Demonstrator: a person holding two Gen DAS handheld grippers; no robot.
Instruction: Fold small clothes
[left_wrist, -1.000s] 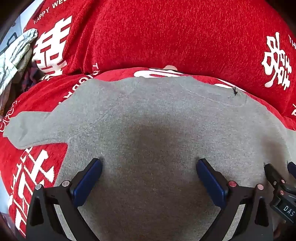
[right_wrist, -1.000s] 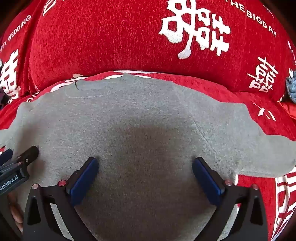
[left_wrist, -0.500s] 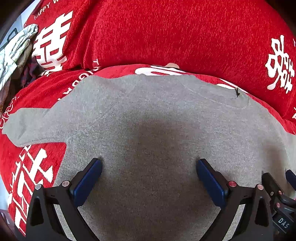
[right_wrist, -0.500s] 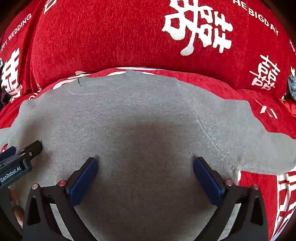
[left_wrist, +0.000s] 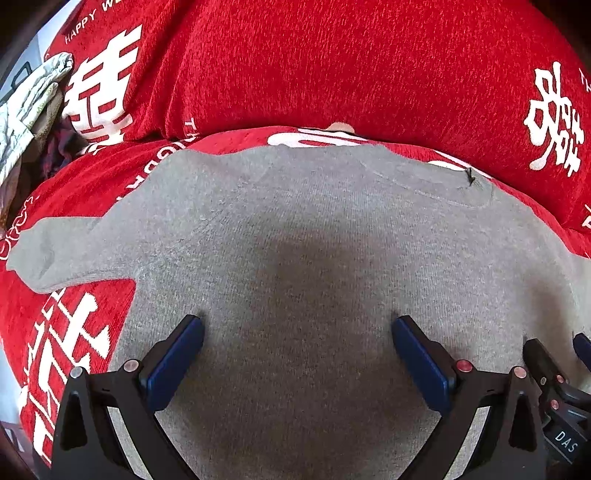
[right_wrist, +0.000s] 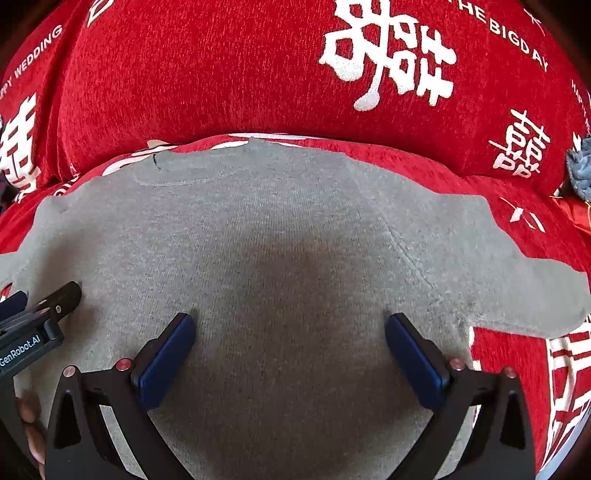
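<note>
Left wrist view: a grey knit sweater (left_wrist: 314, 258) lies spread flat across the centre and lower part of the frame, on a red sofa cover (left_wrist: 332, 66) printed with white double-happiness characters and English lettering. The neckline (left_wrist: 443, 184) sits at upper right of the garment, with a small dark thread mark on it. One sleeve (left_wrist: 62, 251) extends to the left edge of the frame. The left gripper (left_wrist: 297, 332) stands with its blue-padded fingers (left_wrist: 173, 358) spread wide, both tips resting on or just above the sweater body; nothing is held between them. The other tool's black finger shows at the lower right edge. A crumpled pale patterned cloth (left_wrist: 29, 107) lies at the upper left, beside the sofa back.

Right wrist view: the same grey knit sweater (right_wrist: 295, 258) fills the centre, its neckline (right_wrist: 177, 173) at upper left and its other sleeve (right_wrist: 517, 280) reaching toward the right edge over the red sofa cover (right_wrist: 221, 74). The right gripper (right_wrist: 290, 328) is likewise fully spread, its blue-padded fingers (right_wrist: 417, 358) over the lower body of the garment and grasping nothing. The left gripper, marked "GenRobot.AI", enters at the left edge. A blue-grey cloth (right_wrist: 581, 166) sits at the far right edge.
</note>
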